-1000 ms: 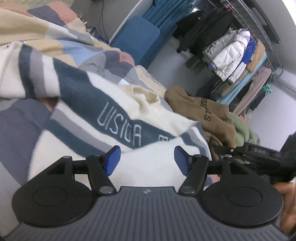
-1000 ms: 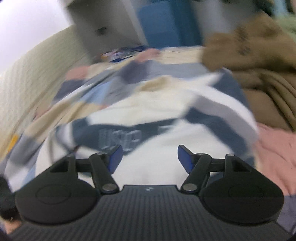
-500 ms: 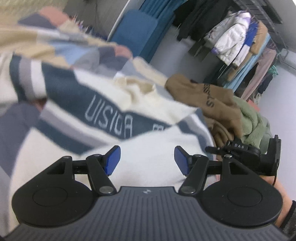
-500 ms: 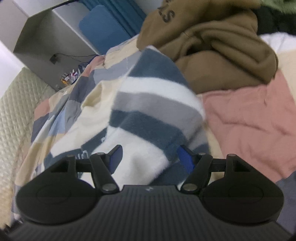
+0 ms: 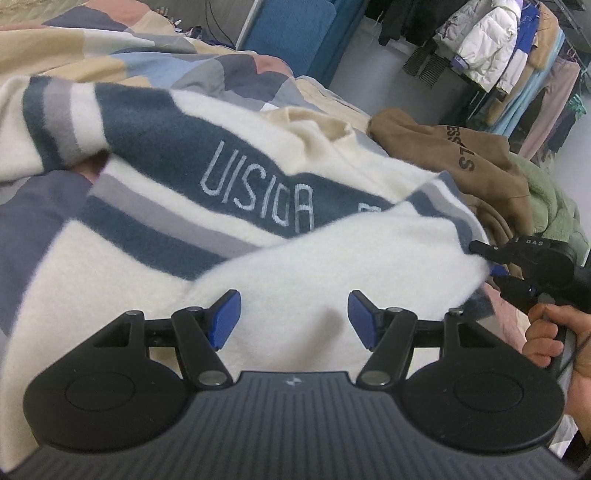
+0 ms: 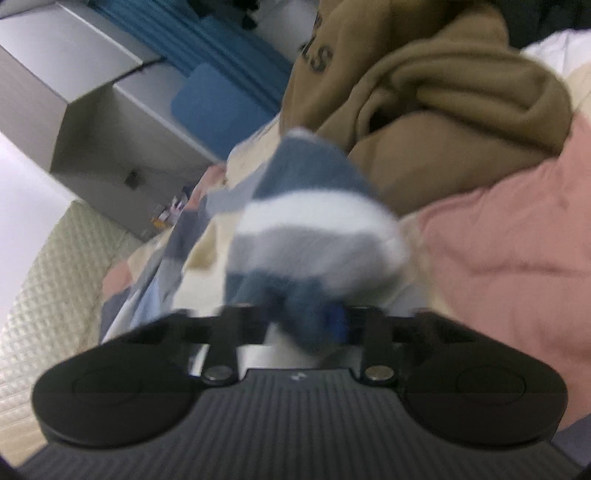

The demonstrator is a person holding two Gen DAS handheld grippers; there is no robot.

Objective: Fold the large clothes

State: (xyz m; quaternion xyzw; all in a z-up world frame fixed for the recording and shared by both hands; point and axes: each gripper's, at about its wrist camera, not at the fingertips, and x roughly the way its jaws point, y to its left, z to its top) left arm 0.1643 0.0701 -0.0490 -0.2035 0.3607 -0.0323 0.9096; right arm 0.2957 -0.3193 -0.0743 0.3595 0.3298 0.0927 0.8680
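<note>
A cream sweater (image 5: 280, 280) banded in dark blue and grey, the letters "UISIGA" knitted across its blue stripe, lies spread over a bed (image 5: 122, 51) covered by a patchwork quilt in beige, pink, grey and blue. The left gripper (image 5: 293, 319) hangs over the plain cream body of the sweater with its blue pads (image 5: 225, 317) standing well apart and nothing between them, the fabric lying below rather than pinched. At the sweater's far right edge, the right gripper (image 6: 306, 321) has just been closing and now clamps a bunched fold of the striped sleeve end; in the right wrist view, which is blurred, the blue and white knit bulges up out of the narrowed jaws and one blue pad (image 6: 336, 317) shows pressed against the cloth. The left wrist view shows the same grip from the side, with a hand (image 5: 554, 339) curled around the black handle just beside the lifted corner. Behind the sweater lies a crumpled brown hoodie (image 5: 454, 162) with dark lettering, a green fleece garment (image 5: 550, 206) beyond it, and a pink cloth (image 6: 509, 251) to the right of the clamped sleeve. Jackets hang on a clothes rack (image 5: 517, 48) along the far wall, near a blue cushion (image 5: 291, 33).
</note>
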